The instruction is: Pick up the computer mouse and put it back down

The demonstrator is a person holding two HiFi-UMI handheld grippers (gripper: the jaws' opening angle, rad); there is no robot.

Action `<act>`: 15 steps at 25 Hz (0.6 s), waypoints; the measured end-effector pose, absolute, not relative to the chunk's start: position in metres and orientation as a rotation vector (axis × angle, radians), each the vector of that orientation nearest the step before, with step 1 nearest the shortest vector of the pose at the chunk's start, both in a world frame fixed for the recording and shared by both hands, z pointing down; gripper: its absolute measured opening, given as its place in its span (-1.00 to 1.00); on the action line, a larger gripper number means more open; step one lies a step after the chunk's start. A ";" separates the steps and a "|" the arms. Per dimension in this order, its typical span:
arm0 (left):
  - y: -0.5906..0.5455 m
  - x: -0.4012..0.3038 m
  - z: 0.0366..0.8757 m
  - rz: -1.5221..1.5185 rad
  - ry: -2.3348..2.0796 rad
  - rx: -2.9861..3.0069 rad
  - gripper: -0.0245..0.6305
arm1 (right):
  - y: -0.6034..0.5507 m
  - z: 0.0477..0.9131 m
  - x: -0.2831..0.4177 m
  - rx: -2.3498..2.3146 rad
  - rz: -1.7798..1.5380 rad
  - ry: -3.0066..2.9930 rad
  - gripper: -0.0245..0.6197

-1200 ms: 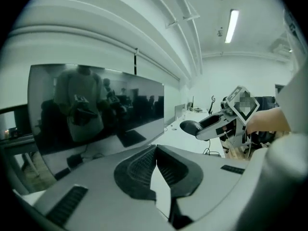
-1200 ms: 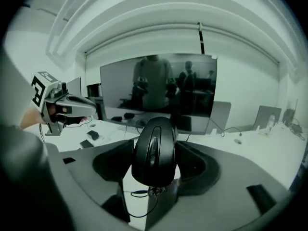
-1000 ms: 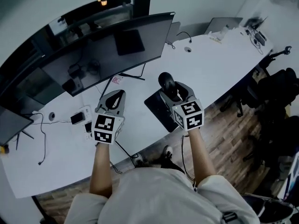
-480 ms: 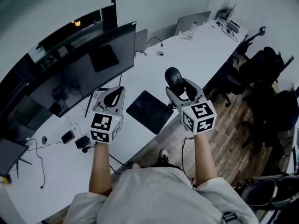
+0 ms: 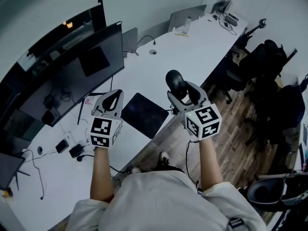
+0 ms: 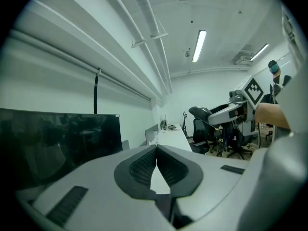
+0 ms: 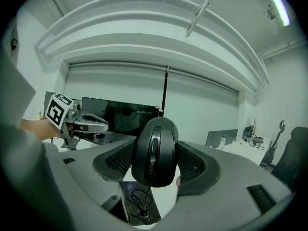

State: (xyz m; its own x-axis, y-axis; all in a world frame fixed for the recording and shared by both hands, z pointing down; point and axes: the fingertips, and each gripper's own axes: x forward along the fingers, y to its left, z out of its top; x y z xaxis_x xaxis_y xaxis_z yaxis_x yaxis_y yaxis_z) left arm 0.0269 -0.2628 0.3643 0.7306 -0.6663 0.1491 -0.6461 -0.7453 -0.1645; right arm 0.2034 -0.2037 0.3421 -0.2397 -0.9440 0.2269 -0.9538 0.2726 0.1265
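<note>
My right gripper (image 5: pixel 180 91) is shut on a black computer mouse (image 5: pixel 174 82), lifted well above the white desk (image 5: pixel 192 57). In the right gripper view the mouse (image 7: pixel 155 151) fills the space between the dark pads, its cable hanging down toward the black mouse pad (image 7: pixel 139 198). The mouse pad (image 5: pixel 143 114) lies near the desk's front edge, between my two hands. My left gripper (image 5: pixel 113 100) hovers to the left of the pad, and its pads (image 6: pixel 139 167) meet at the tips with nothing between them.
A wide dark monitor (image 5: pixel 72 73) stands at the back left of the desk. A laptop (image 5: pixel 185 17) and small items sit at the far end. Black office chairs (image 5: pixel 262 64) stand on the wood floor at the right. Cables and adapters (image 5: pixel 67 148) lie left.
Both grippers have risen and drifted right relative to the desk. The mouse stayed clamped in the right gripper and now hangs beyond the mouse pad, over the desk's front edge.
</note>
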 end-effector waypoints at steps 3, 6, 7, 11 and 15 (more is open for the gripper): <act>-0.268 0.031 0.376 -0.330 1.111 -2.833 -0.87 | -0.208 0.353 0.209 1.718 0.087 -2.315 -0.03; -0.272 0.033 0.390 -0.347 1.153 -2.847 -0.87 | -0.217 0.367 0.213 1.687 0.122 -2.338 -0.03; -0.274 0.033 0.396 -0.351 1.172 -2.855 -0.87 | -0.220 0.374 0.213 1.672 0.136 -2.343 -0.03; -0.276 0.030 0.423 -0.390 1.247 -2.870 -0.87 | -0.230 0.404 0.209 1.581 0.198 -2.360 -0.03; -0.276 0.036 0.453 -0.484 1.245 -2.890 -0.87 | -0.242 0.437 0.202 1.471 0.245 -2.387 -0.03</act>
State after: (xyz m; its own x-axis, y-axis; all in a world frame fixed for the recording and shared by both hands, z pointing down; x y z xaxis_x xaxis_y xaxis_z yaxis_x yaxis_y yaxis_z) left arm 0.0361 -0.2756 0.4527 0.6481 -0.7033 0.2922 -0.7162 -0.6933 -0.0801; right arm 0.2019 -0.2418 0.4372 -0.4150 -0.8352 0.3608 -0.8911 0.4532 0.0242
